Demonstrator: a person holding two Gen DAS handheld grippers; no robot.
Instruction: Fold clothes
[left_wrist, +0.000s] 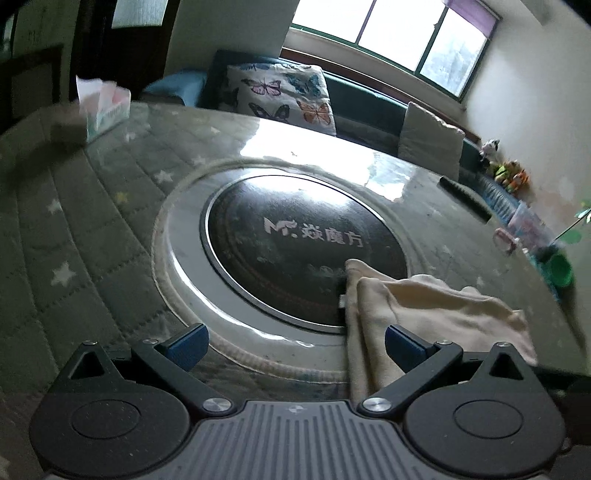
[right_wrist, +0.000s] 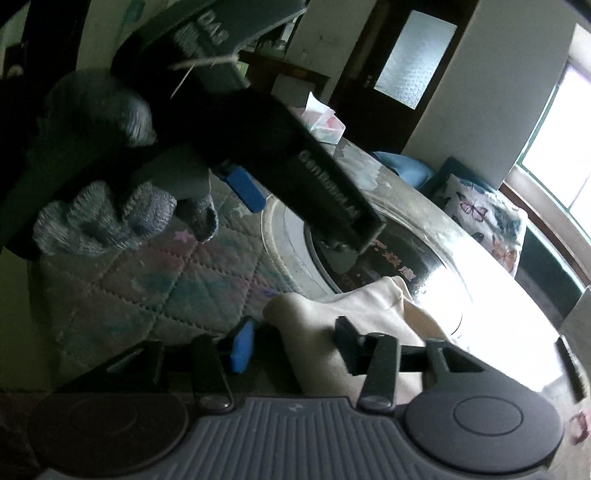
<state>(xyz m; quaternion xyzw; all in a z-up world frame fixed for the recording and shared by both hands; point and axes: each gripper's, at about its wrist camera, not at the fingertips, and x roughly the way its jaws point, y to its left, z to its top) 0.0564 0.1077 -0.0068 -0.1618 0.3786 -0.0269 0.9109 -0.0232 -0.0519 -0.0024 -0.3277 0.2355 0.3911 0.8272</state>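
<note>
Cream cloth on table, tissue box holding tissues, left claw wide, right claw gaping over cloth.

The black round hob bears white "M" logo with Chinese characters.

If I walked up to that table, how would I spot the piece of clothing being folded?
Find the round table under its grey star-printed quilted cover, with a black glass disc bearing white lettering at its centre. The garment lies on the near edge of that disc. It is the only soft, cream-coloured cloth there, plain and rumpled.
</note>
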